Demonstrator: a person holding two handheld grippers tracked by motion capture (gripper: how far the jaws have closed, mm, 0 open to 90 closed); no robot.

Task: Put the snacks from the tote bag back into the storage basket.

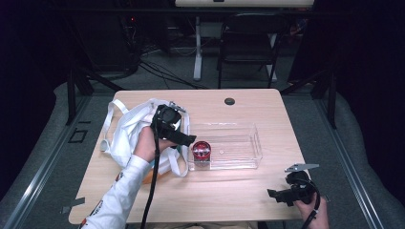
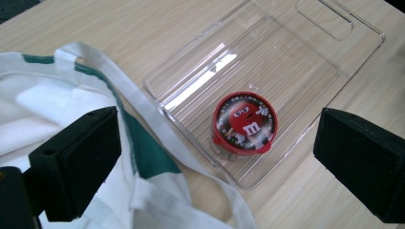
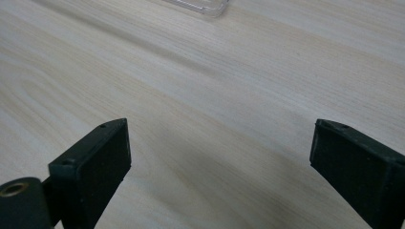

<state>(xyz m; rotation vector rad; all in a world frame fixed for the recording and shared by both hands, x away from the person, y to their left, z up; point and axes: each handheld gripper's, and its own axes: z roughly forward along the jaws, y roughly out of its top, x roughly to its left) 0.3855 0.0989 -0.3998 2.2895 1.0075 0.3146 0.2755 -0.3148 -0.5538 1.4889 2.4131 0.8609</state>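
Note:
A round red candy tin (image 1: 201, 150) (image 2: 244, 122) with a cartoon face on its lid lies flat at the left end of a clear plastic tray (image 1: 248, 151) (image 2: 305, 62). My left gripper (image 1: 187, 140) (image 2: 215, 157) hovers above and just left of the tin, jaws wide apart and nothing between them. A white cloth bag (image 1: 128, 129) (image 2: 57, 100) with green trim lies left of the tray, partly under my left hand. My right gripper (image 1: 273, 194) (image 3: 219, 162) rests low at the table's near right corner, open over bare wood.
The light wooden table (image 1: 239, 191) has free room in front of and right of the tray. A small dark round cap (image 1: 229, 101) sits near the far edge. A chair (image 1: 248, 43) and desk legs stand beyond the table.

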